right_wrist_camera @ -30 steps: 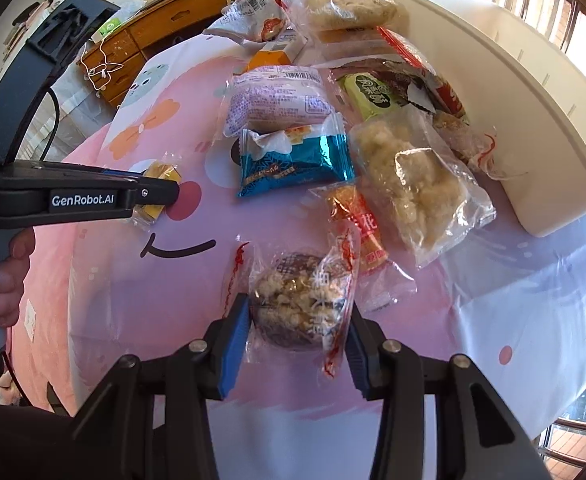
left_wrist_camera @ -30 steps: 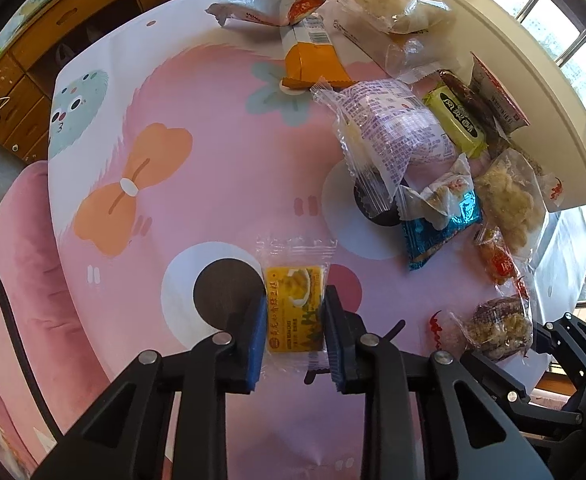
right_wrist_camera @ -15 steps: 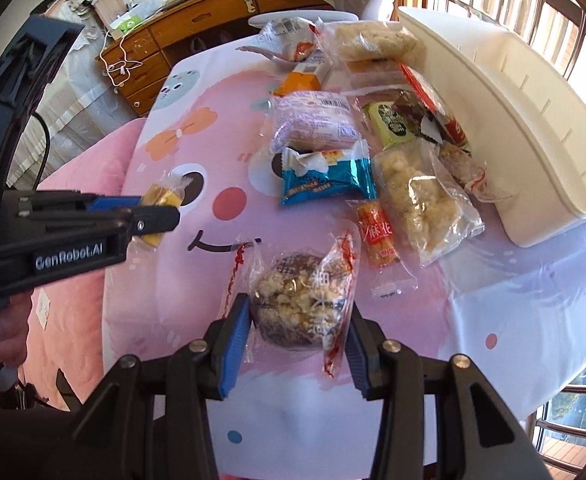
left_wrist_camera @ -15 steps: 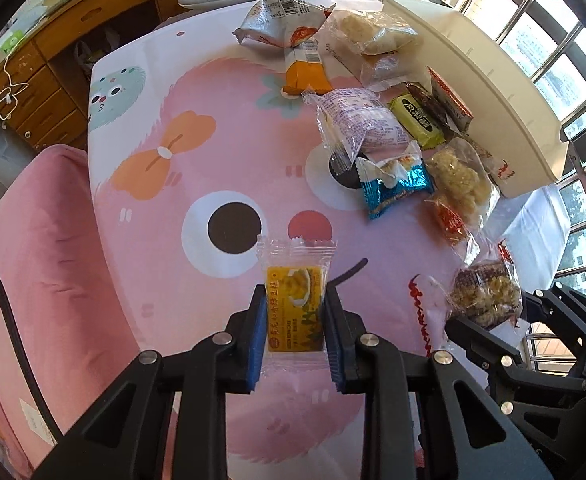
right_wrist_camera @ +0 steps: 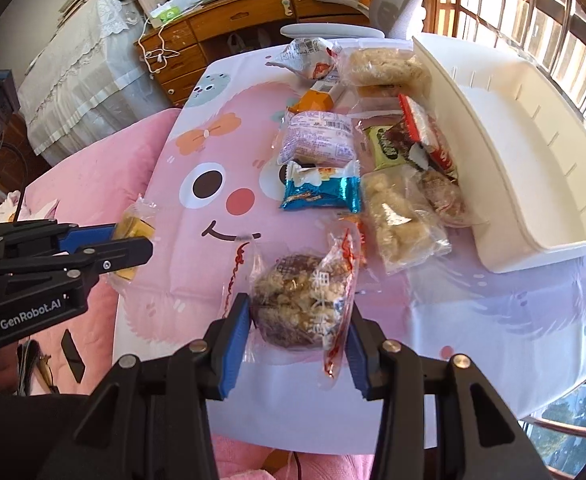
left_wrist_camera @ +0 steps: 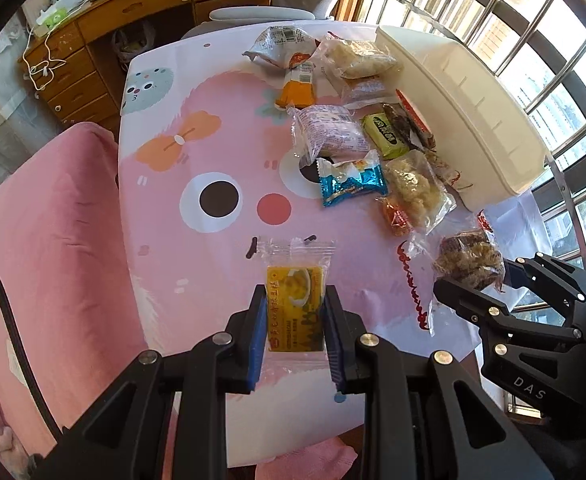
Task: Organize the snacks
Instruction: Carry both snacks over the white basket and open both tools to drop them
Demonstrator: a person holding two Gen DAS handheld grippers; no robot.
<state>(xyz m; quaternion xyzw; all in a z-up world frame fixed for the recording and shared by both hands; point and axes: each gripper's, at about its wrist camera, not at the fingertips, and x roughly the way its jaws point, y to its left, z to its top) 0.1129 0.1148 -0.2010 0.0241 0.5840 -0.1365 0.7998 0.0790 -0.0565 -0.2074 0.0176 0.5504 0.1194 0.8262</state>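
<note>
So on the left, the left hand-held gripper (left_wrist_camera: 296, 330) is pinching a small yellow snack in a clear plastic wrapper (left_wrist_camera: 295, 309) between its blue pads, held up in the air above the near edge of the desk (left_wrist_camera: 229, 128), which has a pink cartoon-face cloth over it. A pink cushioned seat (left_wrist_camera: 53, 232) sits off the desk's left side.

Further right, the loose snacks lie in a row running near to far: a shiny blue foil packet (right_wrist_camera: 320, 192), a pale purple-and-white wrapped bun (right_wrist_camera: 317, 140), an orange packet (right_wrist_camera: 313, 101) and a silver-white bag (right_wrist_camera: 305, 56) at the far end. Just right of those sit a green packet (right_wrist_camera: 385, 146) and a clear bag of pale puffed pieces (right_wrist_camera: 403, 216).

The right hand-held gripper (right_wrist_camera: 297, 336) is clamped on a round brown nutty cake in a clear red-printed wrapper (right_wrist_camera: 299, 300), also lifted off the desk.

Far right, a big white plastic bin (right_wrist_camera: 533, 176) rests on the desk, right beside the pile.
</note>
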